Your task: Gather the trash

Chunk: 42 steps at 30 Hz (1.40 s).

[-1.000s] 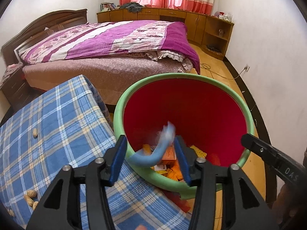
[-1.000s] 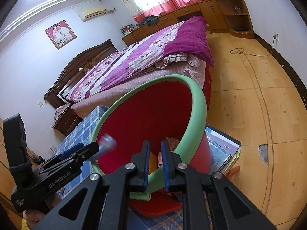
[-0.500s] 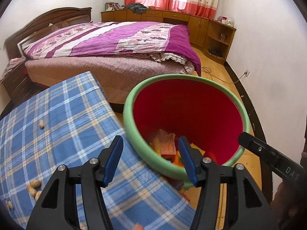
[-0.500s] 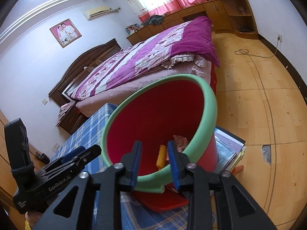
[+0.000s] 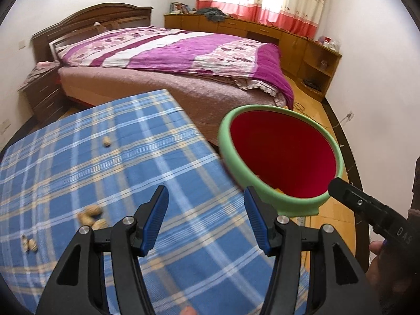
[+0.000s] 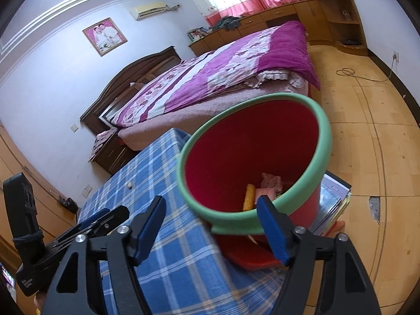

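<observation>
A red bin with a green rim stands tilted at the right edge of the blue plaid table. Trash lies in its bottom: a yellow piece and pink wrappers. Peanut shells lie on the cloth: one far back, a cluster, and more at the left. My left gripper hangs open and empty over the cloth, left of the bin. My right gripper is opening its jaws in front of the bin rim, with its pads off the rim and holding nothing.
A bed with a purple quilt stands behind the table. A stack of books and a red stool sit under the bin. Wooden floor with a loose cable spreads to the right.
A blue-white scrap that hung between the left fingers is gone. The left gripper has swung left from above the bin to over the cloth. The right jaws have spread from nearly shut.
</observation>
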Each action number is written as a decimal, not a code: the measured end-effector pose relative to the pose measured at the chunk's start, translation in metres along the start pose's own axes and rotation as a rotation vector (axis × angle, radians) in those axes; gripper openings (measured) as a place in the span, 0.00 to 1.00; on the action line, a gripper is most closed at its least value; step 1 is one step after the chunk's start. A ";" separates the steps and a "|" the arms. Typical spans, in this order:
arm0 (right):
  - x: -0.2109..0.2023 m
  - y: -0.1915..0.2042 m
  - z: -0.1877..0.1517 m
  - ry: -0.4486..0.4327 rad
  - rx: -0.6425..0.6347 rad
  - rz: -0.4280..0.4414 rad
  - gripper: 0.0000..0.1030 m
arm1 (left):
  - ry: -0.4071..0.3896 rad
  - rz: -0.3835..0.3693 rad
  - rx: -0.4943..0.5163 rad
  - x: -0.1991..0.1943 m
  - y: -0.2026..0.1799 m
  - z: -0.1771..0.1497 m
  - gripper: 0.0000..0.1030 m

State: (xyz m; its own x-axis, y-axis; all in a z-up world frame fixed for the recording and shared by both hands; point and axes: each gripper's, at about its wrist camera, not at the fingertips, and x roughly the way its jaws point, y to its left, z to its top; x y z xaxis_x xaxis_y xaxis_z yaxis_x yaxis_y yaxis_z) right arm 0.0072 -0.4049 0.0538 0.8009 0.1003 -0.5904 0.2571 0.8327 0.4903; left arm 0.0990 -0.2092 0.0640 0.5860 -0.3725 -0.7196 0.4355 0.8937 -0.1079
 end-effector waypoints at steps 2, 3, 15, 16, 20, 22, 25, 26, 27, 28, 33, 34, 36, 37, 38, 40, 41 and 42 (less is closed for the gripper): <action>-0.002 0.010 -0.004 0.003 -0.018 0.008 0.75 | -0.006 0.014 -0.014 -0.009 0.009 -0.004 0.58; -0.003 0.015 -0.006 0.004 -0.027 0.011 0.75 | -0.011 0.021 -0.022 -0.014 0.013 -0.006 0.58; -0.018 0.081 -0.037 0.005 -0.164 0.061 0.85 | -0.061 0.110 -0.125 -0.068 0.064 -0.036 0.58; -0.019 0.085 -0.040 0.003 -0.174 0.062 0.86 | -0.063 0.116 -0.130 -0.070 0.066 -0.038 0.58; -0.024 0.102 -0.052 -0.011 -0.218 0.060 0.88 | -0.078 0.153 -0.162 -0.088 0.082 -0.052 0.58; -0.027 0.111 -0.058 -0.018 -0.243 0.061 0.92 | -0.083 0.165 -0.184 -0.095 0.090 -0.059 0.58; -0.032 0.121 -0.067 -0.043 -0.270 0.061 0.97 | -0.097 0.206 -0.208 -0.105 0.099 -0.069 0.58; -0.033 0.123 -0.069 -0.049 -0.277 0.061 0.97 | -0.102 0.221 -0.212 -0.109 0.101 -0.072 0.58; -0.035 0.126 -0.073 -0.056 -0.288 0.060 0.97 | -0.106 0.236 -0.217 -0.112 0.103 -0.075 0.58; -0.036 0.129 -0.076 -0.061 -0.298 0.059 0.97 | -0.112 0.253 -0.224 -0.117 0.106 -0.080 0.58; -0.040 0.140 -0.089 -0.069 -0.330 0.066 0.98 | -0.136 0.305 -0.247 -0.132 0.116 -0.098 0.58; -0.040 0.142 -0.092 -0.070 -0.335 0.066 0.99 | -0.138 0.312 -0.249 -0.133 0.117 -0.099 0.58; -0.041 0.145 -0.096 -0.067 -0.344 0.068 0.99 | -0.141 0.327 -0.263 -0.137 0.120 -0.106 0.58; -0.041 0.146 -0.099 -0.065 -0.349 0.070 0.99 | -0.143 0.331 -0.268 -0.137 0.121 -0.107 0.58; -0.041 0.147 -0.101 -0.064 -0.352 0.071 0.99 | -0.148 0.341 -0.276 -0.139 0.123 -0.110 0.58; -0.041 0.149 -0.105 -0.061 -0.362 0.071 0.99 | -0.157 0.358 -0.289 -0.142 0.126 -0.115 0.58; -0.042 0.150 -0.107 -0.061 -0.369 0.070 0.99 | -0.162 0.364 -0.295 -0.143 0.127 -0.117 0.58; -0.043 0.152 -0.109 -0.062 -0.375 0.071 0.99 | -0.166 0.368 -0.299 -0.144 0.127 -0.118 0.58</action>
State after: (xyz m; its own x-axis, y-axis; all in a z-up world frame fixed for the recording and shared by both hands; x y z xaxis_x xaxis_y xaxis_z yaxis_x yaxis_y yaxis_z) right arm -0.0470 -0.2234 0.0831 0.8435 0.1411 -0.5183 -0.0065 0.9675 0.2528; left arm -0.0107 -0.0121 0.0734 0.7753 -0.0321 -0.6308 -0.0211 0.9968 -0.0766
